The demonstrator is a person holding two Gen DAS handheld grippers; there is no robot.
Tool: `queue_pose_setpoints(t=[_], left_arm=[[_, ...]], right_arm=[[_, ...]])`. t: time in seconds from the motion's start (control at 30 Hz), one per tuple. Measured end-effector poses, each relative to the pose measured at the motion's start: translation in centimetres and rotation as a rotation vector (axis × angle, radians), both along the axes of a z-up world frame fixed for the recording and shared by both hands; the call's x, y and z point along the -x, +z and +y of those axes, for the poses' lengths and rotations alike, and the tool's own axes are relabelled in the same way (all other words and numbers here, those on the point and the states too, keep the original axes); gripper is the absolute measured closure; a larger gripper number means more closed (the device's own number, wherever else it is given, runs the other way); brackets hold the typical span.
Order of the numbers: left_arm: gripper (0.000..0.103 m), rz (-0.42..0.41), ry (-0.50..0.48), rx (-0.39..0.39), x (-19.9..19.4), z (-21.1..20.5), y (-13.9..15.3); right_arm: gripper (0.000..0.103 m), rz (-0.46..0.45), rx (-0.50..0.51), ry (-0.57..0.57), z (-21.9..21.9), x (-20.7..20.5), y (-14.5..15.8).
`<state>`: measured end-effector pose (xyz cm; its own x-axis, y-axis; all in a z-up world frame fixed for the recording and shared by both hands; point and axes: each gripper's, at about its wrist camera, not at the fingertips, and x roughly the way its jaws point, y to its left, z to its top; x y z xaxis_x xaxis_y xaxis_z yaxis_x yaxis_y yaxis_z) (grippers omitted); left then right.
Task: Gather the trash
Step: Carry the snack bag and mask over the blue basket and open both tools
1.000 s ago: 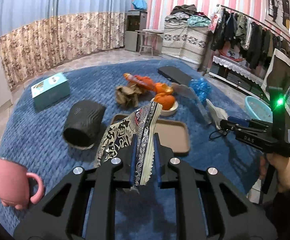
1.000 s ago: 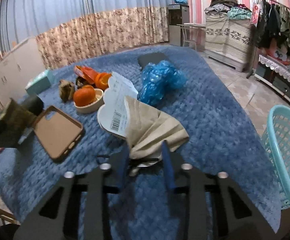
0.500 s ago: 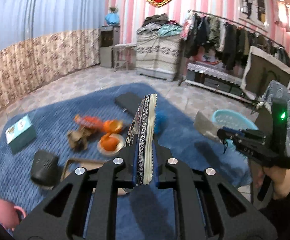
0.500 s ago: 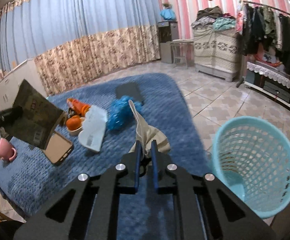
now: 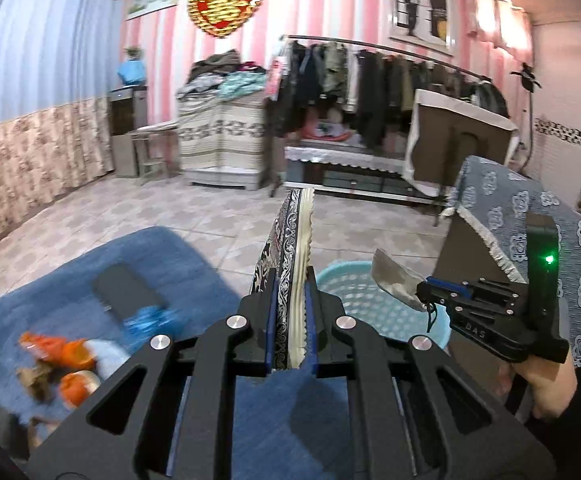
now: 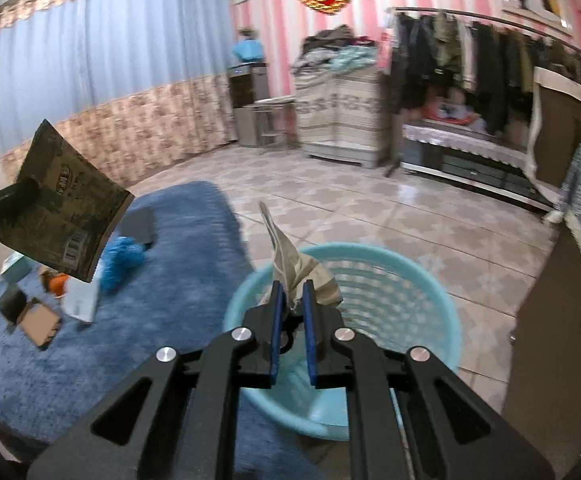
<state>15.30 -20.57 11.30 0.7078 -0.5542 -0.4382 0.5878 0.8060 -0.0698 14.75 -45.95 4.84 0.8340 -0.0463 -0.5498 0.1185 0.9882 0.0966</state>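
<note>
Black left claw [image 5: 291,320]: pinched tight on a flat printed wrapper [image 5: 288,264], which stands on edge between the blue pads and rises to mid-frame in the left wrist view.
Black right claw [image 6: 290,320]: closed on a crumpled beige paper napkin [image 6: 296,270]; the napkin sticks up above the pads.
Napkin's place: directly over the open mouth of the light-blue mesh basket [image 6: 422,308], lower centre of the right wrist view.
Wrapper's place: at the left edge of the right wrist view it hangs over the blue rug [image 6: 178,280], beside the basket rather than above it.
Basket: stands on the tiled floor [image 6: 370,208], just beside the rug's edge.
Left on the rug: a blue plastic bag [image 6: 120,260], orange peels [image 5: 66,354] and a dark flat case [image 5: 126,292], lower left of both views.
Hand [image 5: 546,384]: grips the right claw's handle, lower right of the left wrist view.
</note>
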Motion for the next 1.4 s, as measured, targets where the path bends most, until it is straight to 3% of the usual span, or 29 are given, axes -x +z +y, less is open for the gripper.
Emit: queue_pose_setpoints(t=[0.13, 0.33, 0.6, 1.0, 1.07, 1.13, 1.33, 1.4], left_arm=[[0.093, 0.054, -0.059, 0.028, -1.9, -4.1, -1.6], [0.093, 0.071, -0.13, 0.027, -3.7, -8.8, -3.2], [0.093, 0.092, -0.193, 0.026, -4.5, -12.7, -4.1], [0.09, 0.154, -0.168, -0.064, -7.3, -15.7, -9.4], [0.08, 0.159, -0.155, -0.062, -7.7, -15.2, -9.5], [0.047, 0.156, -0.135, -0.055, -7.8, -14.7, -9.4], [0.018, 0.1, -0.06, -0.035, -7.8, -11.9, -7.8], [0.013, 0.074, -0.029, -0.031, -7.6, -10.7, -7.1]], right_arm=[[0.093, 0.023, 0.015, -0.064, -2.9, 0.5, -0.6], [0.093, 0.044, 0.01, -0.135, -5.9, 0.1, -1.7], [0.093, 0.05, -0.016, -0.183, -8.1, 0.1, -3.0], [0.093, 0.073, -0.035, -0.181, -8.4, -0.9, -4.8], [0.093, 0.073, -0.036, -0.176, -8.4, -1.1, -4.9], [0.093, 0.07, -0.041, -0.175, -8.6, -1.2, -5.0], [0.093, 0.07, -0.049, -0.165, -8.4, -1.7, -5.1], [0.091, 0.07, -0.047, -0.16, -8.3, -2.1, -5.2]])
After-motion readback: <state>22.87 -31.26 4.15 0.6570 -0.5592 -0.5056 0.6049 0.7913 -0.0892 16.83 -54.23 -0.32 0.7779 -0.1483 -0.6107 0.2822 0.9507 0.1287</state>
